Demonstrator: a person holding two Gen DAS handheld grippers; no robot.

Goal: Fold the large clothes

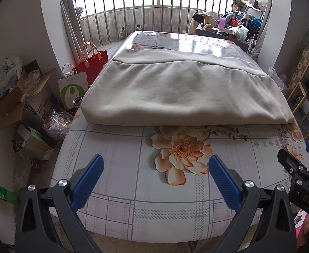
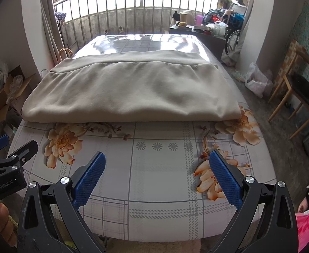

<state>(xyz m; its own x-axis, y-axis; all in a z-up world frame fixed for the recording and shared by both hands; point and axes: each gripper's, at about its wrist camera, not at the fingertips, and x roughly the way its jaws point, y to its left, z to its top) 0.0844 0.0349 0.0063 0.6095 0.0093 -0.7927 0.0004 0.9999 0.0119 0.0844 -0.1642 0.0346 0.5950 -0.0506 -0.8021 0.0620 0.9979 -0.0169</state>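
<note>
Beige fleece garment (image 1: 182, 88), folded into a broad rectangle with a seamed band along its far edge, lies flat across the middle of the desk (image 1: 154, 206), which is covered in a glossy checked cloth printed with orange flowers. The garment's near fold runs straight across the desk, partly covering the printed blooms beneath it.

At far left, on the floor beside the desk, stand open brown cardboard boxes (image 1: 13, 97), a white paper bag with a green emblem (image 1: 72, 90), a red tote bag with tan handles (image 1: 95, 63) and a green plastic bottle (image 1: 2, 194) lying on its side.

Left gripper (image 1: 155, 172) hovers above the bare near strip of the desk, its blue ribbed jaws spread wide and holding nothing, well short of the garment. Right gripper (image 2: 157, 171) is level with it, just beside it, jaws likewise spread wide and empty above the cloth, apart from the garment's near fold. Each gripper's black frame shows at the edge of the other's view.

At right, a wooden chair with a dark seat (image 2: 298, 92) stands on the grey floor, with a white plastic bag (image 2: 258, 80) near the desk's far right corner. Beyond the desk, a steel-barred balcony railing (image 2: 133, 14) spans the background.
</note>
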